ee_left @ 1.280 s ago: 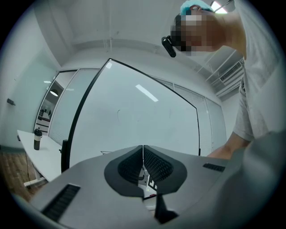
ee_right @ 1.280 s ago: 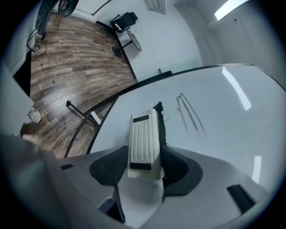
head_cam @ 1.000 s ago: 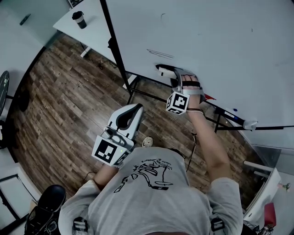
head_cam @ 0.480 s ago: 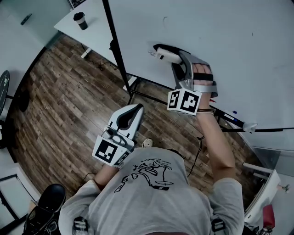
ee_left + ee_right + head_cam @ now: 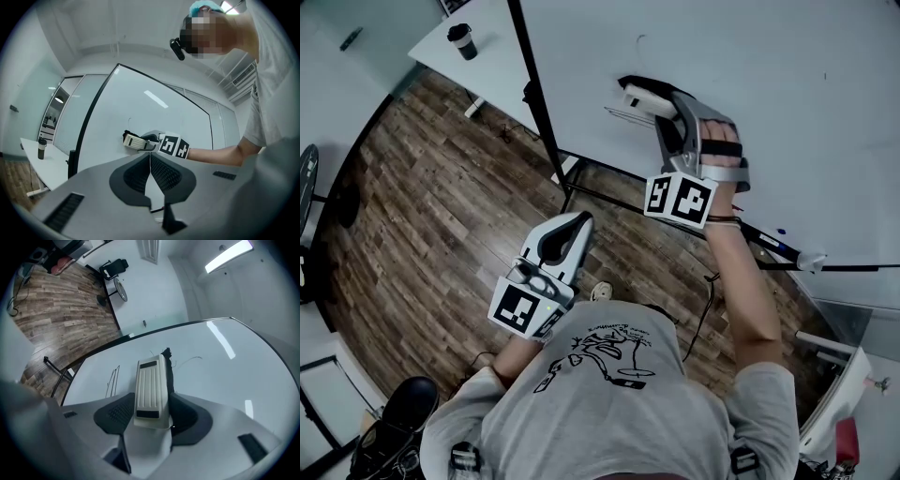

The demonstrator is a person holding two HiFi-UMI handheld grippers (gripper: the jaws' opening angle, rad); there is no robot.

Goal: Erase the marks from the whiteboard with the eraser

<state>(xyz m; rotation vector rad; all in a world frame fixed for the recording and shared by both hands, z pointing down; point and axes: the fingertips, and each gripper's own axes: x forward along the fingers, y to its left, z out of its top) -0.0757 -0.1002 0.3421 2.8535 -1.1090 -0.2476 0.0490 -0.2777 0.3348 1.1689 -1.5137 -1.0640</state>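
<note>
The whiteboard (image 5: 750, 112) fills the upper right of the head view. My right gripper (image 5: 661, 105) is shut on the white eraser (image 5: 640, 99), whose dark felt side lies against the board. Thin pen lines (image 5: 623, 114) show just below and left of the eraser, and a small curl mark (image 5: 638, 39) sits higher up. In the right gripper view the eraser (image 5: 151, 387) stands between the jaws, with lines (image 5: 112, 377) to its left and a faint curve (image 5: 190, 362) to its right. My left gripper (image 5: 575, 225) hangs shut and empty over the floor, its jaws (image 5: 150, 165) touching.
The board's black stand (image 5: 539, 112) runs down its left edge. The marker tray (image 5: 778, 246) holds pens at the lower right. A white table (image 5: 492, 56) with a dark cup (image 5: 462, 40) stands at the back left. A black chair (image 5: 307, 183) sits far left on the wooden floor (image 5: 431, 216).
My right gripper has carried the eraser up the board from near its lower edge to just above the thin lines. The left gripper has stayed still.
</note>
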